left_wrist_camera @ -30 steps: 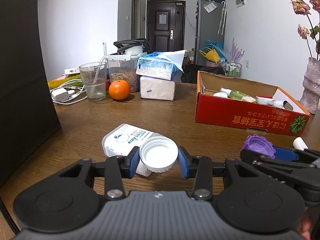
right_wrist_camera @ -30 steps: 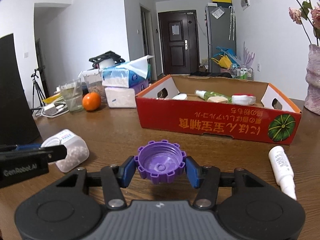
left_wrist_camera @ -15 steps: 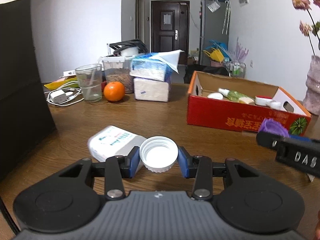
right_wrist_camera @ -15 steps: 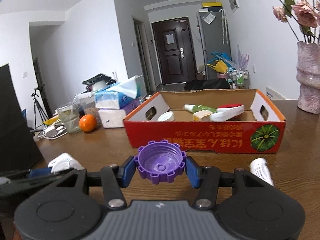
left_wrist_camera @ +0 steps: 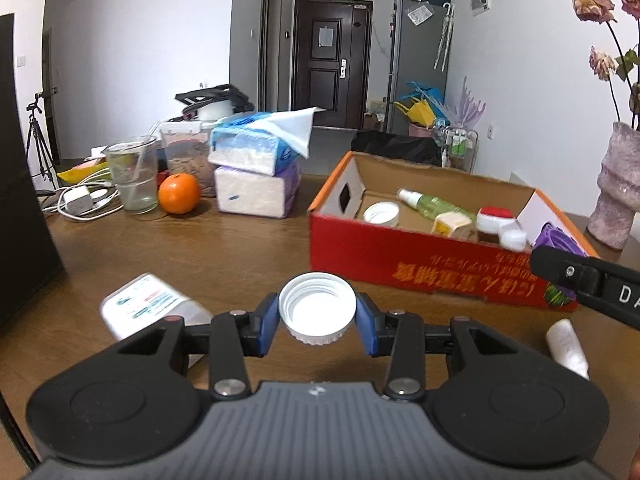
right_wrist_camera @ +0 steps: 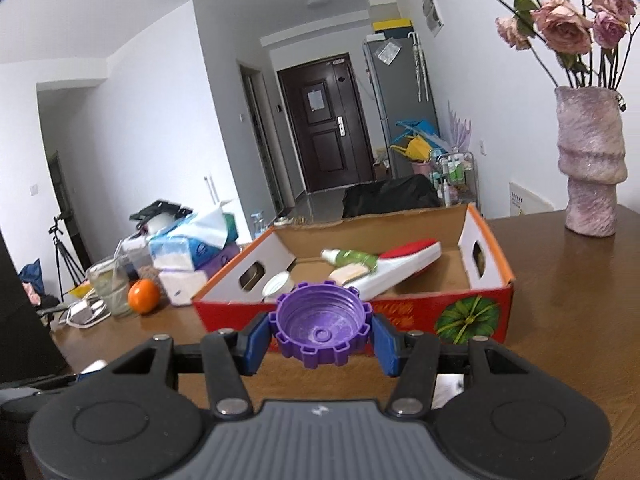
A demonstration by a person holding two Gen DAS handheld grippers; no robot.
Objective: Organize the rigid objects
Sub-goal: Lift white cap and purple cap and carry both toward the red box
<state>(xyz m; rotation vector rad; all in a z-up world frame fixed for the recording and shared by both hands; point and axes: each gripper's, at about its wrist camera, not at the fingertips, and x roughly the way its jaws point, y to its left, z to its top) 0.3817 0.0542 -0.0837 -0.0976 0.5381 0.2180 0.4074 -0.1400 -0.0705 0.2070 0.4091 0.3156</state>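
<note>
The white cap (left_wrist_camera: 317, 308) is gripped by the left gripper (left_wrist_camera: 317, 322), the purple cap (right_wrist_camera: 320, 326) by the right gripper (right_wrist_camera: 320, 340); each should be released only once carried past the near wall of the red box (right_wrist_camera: 404, 314).

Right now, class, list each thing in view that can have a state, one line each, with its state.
left gripper: shut on the white cap
right gripper: shut on the purple cap
red cardboard box: open-topped, holding items
white bottle: lying on the table
glass cup: upright
</note>
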